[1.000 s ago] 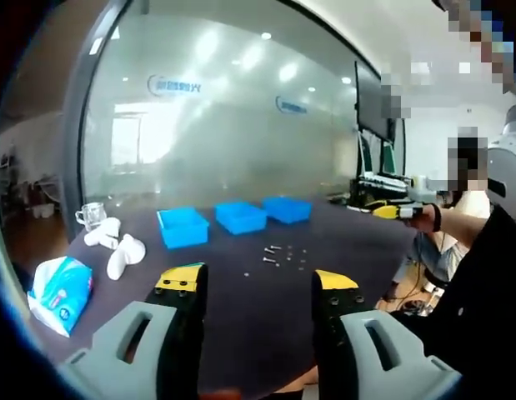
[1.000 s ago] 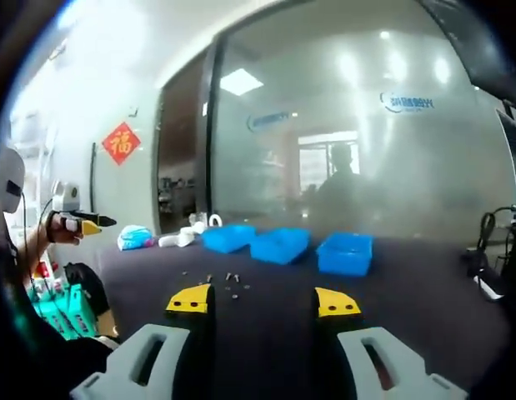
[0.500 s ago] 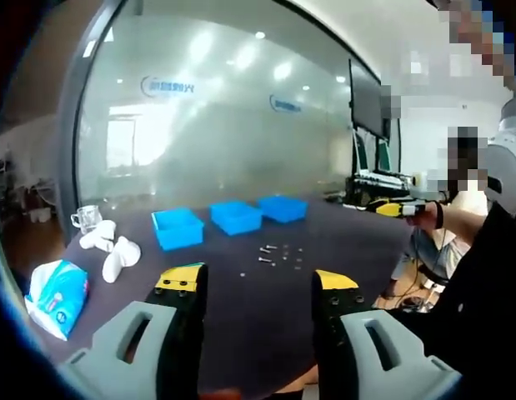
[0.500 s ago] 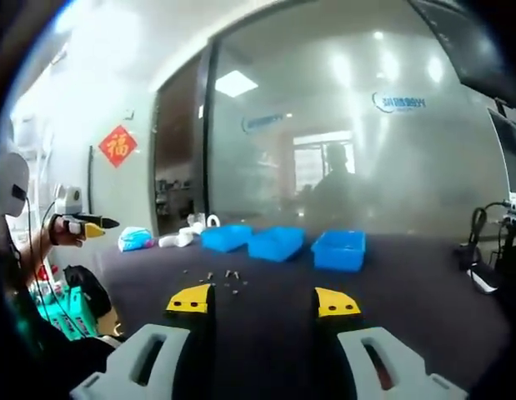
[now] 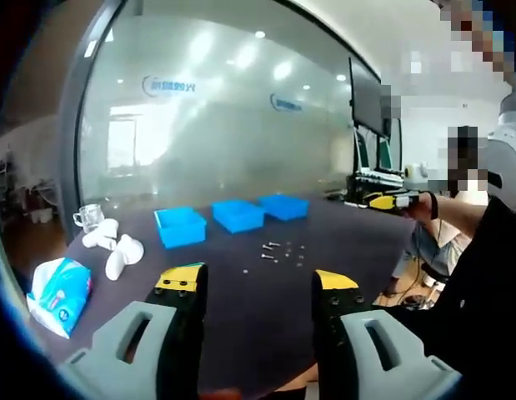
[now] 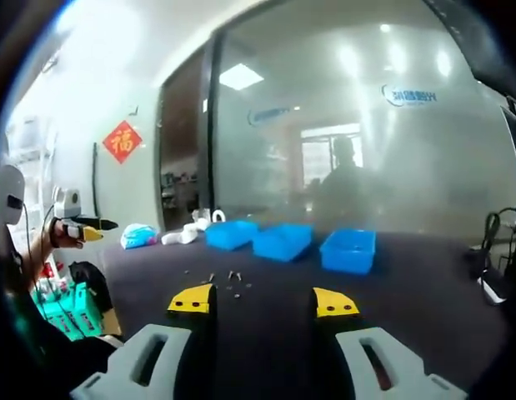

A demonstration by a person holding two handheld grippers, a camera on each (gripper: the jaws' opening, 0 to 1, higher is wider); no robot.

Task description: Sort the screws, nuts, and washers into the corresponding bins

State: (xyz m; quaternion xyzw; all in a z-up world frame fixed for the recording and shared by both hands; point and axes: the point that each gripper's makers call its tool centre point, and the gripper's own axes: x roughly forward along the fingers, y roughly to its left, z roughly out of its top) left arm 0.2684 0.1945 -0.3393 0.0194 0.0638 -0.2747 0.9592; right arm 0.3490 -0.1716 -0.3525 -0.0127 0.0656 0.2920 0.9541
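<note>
Three blue bins stand in a row on the dark table: in the left gripper view the left bin (image 5: 181,226), the middle bin (image 5: 238,215) and the right bin (image 5: 284,206). Small screws, nuts and washers (image 5: 279,252) lie scattered in front of them. My left gripper (image 5: 258,283) hangs open above the near table edge, nothing between its jaws. The right gripper (image 5: 389,202) enters from the right, held in a hand. In the right gripper view the bins (image 6: 282,241) and the hardware (image 6: 228,281) lie ahead of my open right gripper (image 6: 264,301); the left gripper (image 6: 87,227) shows far left.
A blue-and-white tissue pack (image 5: 57,293), white objects (image 5: 117,251) and a glass cup (image 5: 90,217) sit at the table's left end. A monitor and cables (image 5: 371,142) stand at the far right. A frosted glass wall lies behind. A person's sleeve (image 5: 483,283) is at the right.
Both views have shifted slightly with the hands. The right gripper in the left gripper view has drifted a little up and left. Nothing on the table has moved.
</note>
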